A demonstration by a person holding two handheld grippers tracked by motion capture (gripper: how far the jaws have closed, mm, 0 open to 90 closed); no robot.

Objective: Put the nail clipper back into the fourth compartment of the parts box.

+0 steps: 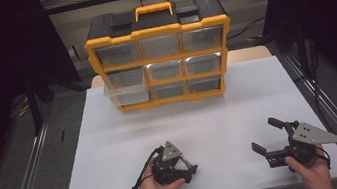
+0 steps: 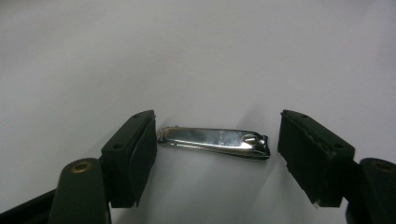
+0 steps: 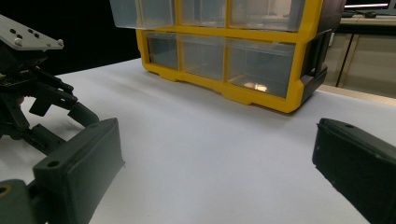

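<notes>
The fingers (image 2: 135,154) of the left gripper (image 2: 215,154) are standing wide apart over the bench (image 1: 114,148), pointing down at it, and a small metal nail clipper (image 2: 215,141) is lying flat between them. Its long axis is running straight across the gap, one end just beside the left-hand finger, the other end a little short of the right-hand finger (image 2: 313,154). If the fingers were to shut as they stand, I judge they would be pressing the clipper end to end along its length, a hold that looks slippery on so thin and shiny a piece; turning the hand to take it across its narrow sides looks safer.

The right gripper (image 1: 275,140) is sitting near the bench's front right, well apart from the clipper, its fingers spread and nothing between them, so the left hand (image 1: 157,187) is clearly the nearer one.

The bench top is plain white and bare around the clipper. At the far end a yellow and black drawer cabinet (image 1: 160,55) is standing, with one clear drawer (image 1: 125,88) at its left side pulled partly out. Darkness is surrounding the bench on both sides.
</notes>
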